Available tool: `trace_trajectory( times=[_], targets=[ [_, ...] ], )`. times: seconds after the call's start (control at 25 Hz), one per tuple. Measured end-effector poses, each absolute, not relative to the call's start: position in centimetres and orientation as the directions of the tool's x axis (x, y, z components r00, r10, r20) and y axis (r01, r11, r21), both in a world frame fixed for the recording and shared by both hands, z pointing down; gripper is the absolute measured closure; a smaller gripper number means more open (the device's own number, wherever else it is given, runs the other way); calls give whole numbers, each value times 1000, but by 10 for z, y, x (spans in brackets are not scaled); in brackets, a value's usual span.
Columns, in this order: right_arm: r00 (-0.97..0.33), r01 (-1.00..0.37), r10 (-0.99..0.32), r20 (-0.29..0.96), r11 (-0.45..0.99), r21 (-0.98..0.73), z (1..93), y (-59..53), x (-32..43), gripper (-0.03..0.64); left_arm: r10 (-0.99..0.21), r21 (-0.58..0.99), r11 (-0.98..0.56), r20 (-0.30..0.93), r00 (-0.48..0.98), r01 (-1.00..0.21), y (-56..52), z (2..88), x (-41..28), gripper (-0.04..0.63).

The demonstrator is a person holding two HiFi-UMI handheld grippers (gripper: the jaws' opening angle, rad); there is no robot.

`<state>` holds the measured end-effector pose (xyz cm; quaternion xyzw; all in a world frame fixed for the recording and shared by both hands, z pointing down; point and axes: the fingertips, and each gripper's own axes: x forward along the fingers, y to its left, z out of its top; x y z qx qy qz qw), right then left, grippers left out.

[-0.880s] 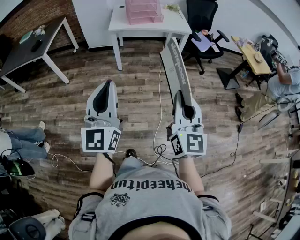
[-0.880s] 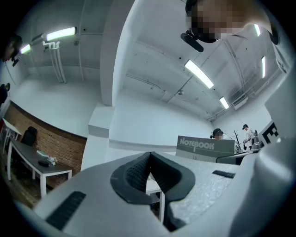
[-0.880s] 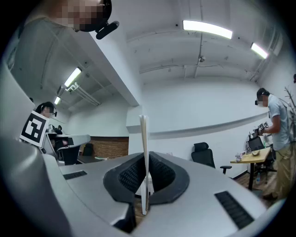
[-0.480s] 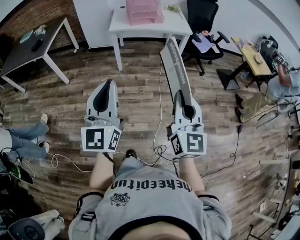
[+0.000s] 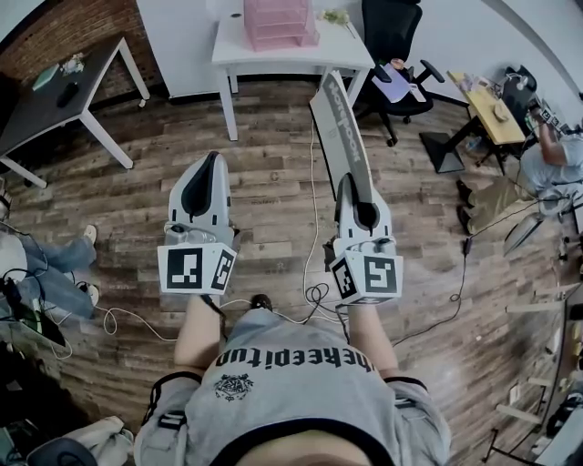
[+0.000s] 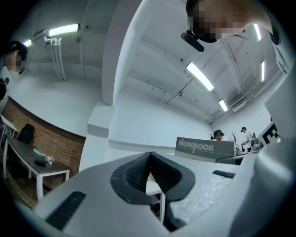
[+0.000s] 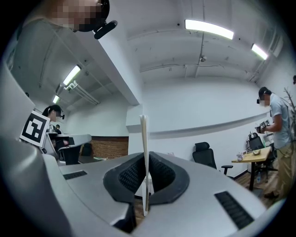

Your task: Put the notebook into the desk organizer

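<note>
A grey notebook (image 5: 339,132) stands on edge, pointing ahead, with my right gripper (image 5: 357,206) shut on its near end. In the right gripper view the notebook (image 7: 144,134) shows as a thin white edge pinched between the dark pads of the right gripper (image 7: 145,159). My left gripper (image 5: 211,164) is level with it to the left, shut with nothing in it. The left gripper view shows those jaws (image 6: 149,159) closed, with the notebook's cover (image 6: 203,147) off to the right. The pink desk organizer (image 5: 278,20) stands on a white table (image 5: 301,50) straight ahead, well beyond both grippers.
A dark table (image 5: 55,96) stands at the far left. A black office chair (image 5: 393,41) is right of the white table. A seated person (image 5: 551,159) is at a small desk on the right. Someone's legs (image 5: 46,273) are at the left. Cables (image 5: 314,291) run across the wooden floor.
Both grippers hold the same pose, the notebook still in the right one. The view has crept slightly toward the white table, and the legs at the left have shifted.
</note>
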<state>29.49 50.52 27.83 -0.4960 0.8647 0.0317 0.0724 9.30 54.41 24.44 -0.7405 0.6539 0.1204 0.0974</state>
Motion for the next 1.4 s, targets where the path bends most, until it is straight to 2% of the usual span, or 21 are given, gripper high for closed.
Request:
trace_trajectory(
  times=[0.32,0.8,1.4],
  targets=[
    [-536,-837,-829,-160,547,-26,282,510,246,607,-938,-3,-154,-313,147,-988,542,247,53,591],
    [-504,-862,-854,-126,508,5,286,477,218,606,-939,-13,-157,-308,153,-988,512,251,31,591],
    [-518,-852,-844,-138,524,-11,280,334,193,606,-937,-32,-129,-323,132,-991,380,237,7,591]
  ],
)
